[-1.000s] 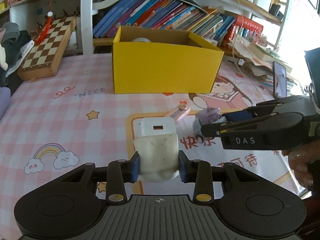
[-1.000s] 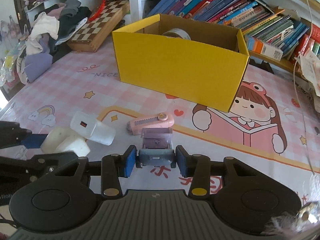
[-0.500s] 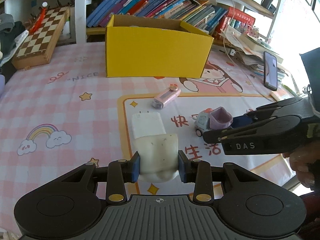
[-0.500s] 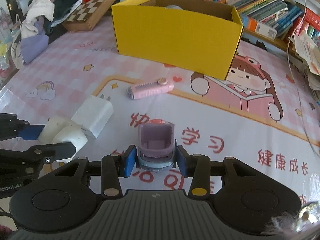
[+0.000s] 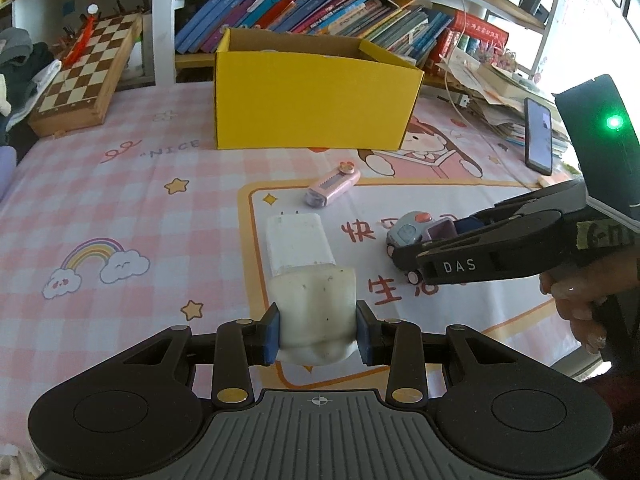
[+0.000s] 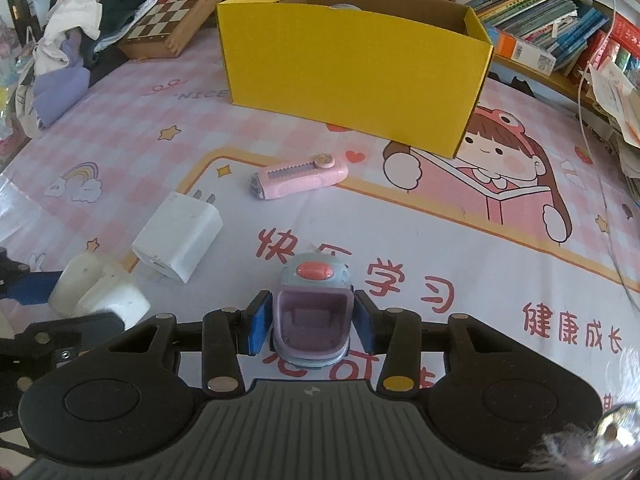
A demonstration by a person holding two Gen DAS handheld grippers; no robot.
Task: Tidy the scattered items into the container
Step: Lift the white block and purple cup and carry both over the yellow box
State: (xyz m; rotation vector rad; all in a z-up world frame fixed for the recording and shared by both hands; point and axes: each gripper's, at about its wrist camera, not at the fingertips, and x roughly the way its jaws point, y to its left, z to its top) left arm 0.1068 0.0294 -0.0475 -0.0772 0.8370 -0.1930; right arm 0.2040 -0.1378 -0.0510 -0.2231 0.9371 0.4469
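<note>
Your left gripper [image 5: 317, 330] is clamped on a white rubbery sleeve [image 5: 314, 312] touching the white charger [image 5: 298, 244]. Your right gripper [image 6: 311, 322] pinches the toy car [image 6: 312, 312] on the mat [image 6: 460, 248]. The pink cutter [image 6: 298, 178] lies before the yellow box [image 6: 352, 80].

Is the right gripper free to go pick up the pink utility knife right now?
Probably not yet: the right gripper is shut on the toy car. The pink utility knife lies unobstructed on the mat ahead, before the yellow box.

Both wrist cams low, facing yellow box [image 5: 316, 108].
</note>
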